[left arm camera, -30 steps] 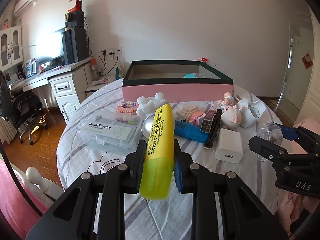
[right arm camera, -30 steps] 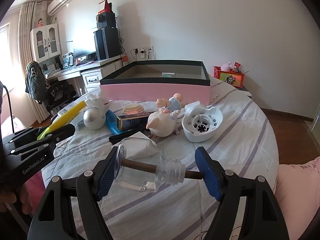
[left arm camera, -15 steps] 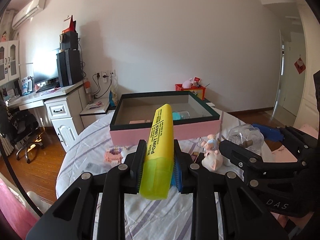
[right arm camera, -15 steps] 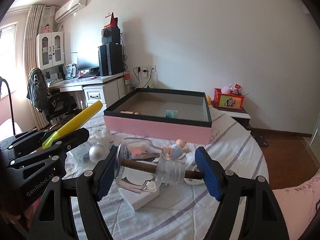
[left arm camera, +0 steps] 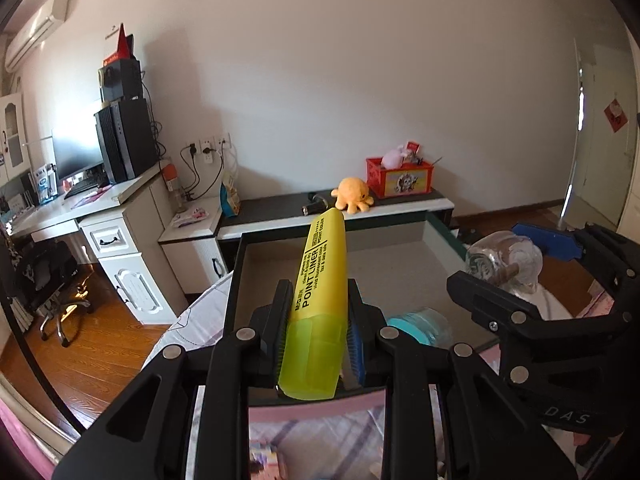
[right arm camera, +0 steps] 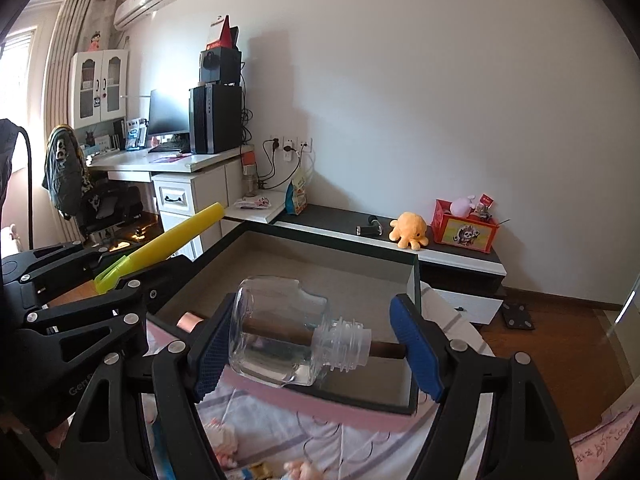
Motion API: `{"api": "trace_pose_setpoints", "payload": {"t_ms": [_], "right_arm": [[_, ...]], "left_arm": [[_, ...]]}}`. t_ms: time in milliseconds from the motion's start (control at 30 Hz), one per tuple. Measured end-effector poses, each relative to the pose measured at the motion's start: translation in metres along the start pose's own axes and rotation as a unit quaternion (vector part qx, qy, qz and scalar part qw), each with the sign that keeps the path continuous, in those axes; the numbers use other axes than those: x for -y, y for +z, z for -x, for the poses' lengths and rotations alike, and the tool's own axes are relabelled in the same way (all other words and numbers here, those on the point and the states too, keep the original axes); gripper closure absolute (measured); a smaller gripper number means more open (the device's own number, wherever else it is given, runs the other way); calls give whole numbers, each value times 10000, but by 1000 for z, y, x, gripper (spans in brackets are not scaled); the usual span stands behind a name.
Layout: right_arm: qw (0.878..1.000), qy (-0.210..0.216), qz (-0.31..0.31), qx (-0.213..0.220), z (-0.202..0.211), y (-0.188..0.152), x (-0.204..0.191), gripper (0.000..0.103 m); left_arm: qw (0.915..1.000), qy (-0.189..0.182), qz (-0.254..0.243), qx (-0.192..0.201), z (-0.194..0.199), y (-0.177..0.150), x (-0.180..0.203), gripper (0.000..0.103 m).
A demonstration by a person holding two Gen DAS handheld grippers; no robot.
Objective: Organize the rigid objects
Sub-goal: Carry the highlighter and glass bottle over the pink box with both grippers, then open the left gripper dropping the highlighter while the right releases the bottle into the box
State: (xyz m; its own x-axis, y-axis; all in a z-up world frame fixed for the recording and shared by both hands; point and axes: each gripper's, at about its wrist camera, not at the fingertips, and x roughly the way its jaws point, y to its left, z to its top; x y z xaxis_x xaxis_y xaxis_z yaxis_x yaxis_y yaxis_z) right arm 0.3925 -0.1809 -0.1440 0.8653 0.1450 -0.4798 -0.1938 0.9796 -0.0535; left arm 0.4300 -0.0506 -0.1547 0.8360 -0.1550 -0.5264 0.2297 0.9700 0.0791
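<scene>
My left gripper (left arm camera: 318,328) is shut on a yellow highlighter (left arm camera: 320,292) marked POINT LINER and holds it above the near edge of the pink box (left arm camera: 320,404) with a dark rim. My right gripper (right arm camera: 310,344) is shut on a clear glass bottle (right arm camera: 280,340) with a brown stick through it, held sideways over the same box (right arm camera: 312,280). A teal-capped object (left arm camera: 416,328) lies inside the box. In the right wrist view the left gripper (right arm camera: 120,280) with the highlighter (right arm camera: 176,236) sits to the left. The bottle shows at right in the left wrist view (left arm camera: 504,260).
The box stands on a table with a striped cloth (right arm camera: 280,432); small toys lie at the bottom edge. Behind are a low shelf with an orange plush octopus (right arm camera: 410,230) and a red box (right arm camera: 466,232), and a white desk (right arm camera: 176,176) with a computer at left.
Both grippers have risen and moved forward with their objects, from above the cluttered table to over the box. The box interior now fills the view.
</scene>
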Motion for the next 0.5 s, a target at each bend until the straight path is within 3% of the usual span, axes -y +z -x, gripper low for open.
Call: {"api": "trace_pose_setpoints", "payload": {"t_ms": [233,433,467,500], "right_arm": [[9948,-215,-194,-975,-98,3,32,26],[9881,-154,-407,-1476,-134,-7,49,34],[9870,-126,-451,-1535,-136,-8,51,34],[9869,-109,-496,-1529,-135,-8,52,34]], "left_arm": [[9938,23,183,-1094,-96,5,-21,78],[9881,206,96,-1518,-124,0,-25,76],[9869,203,105,-1597,-126,-2,-26,71],[9870,197,117,-1591,-126,-3,-27,57]]}}
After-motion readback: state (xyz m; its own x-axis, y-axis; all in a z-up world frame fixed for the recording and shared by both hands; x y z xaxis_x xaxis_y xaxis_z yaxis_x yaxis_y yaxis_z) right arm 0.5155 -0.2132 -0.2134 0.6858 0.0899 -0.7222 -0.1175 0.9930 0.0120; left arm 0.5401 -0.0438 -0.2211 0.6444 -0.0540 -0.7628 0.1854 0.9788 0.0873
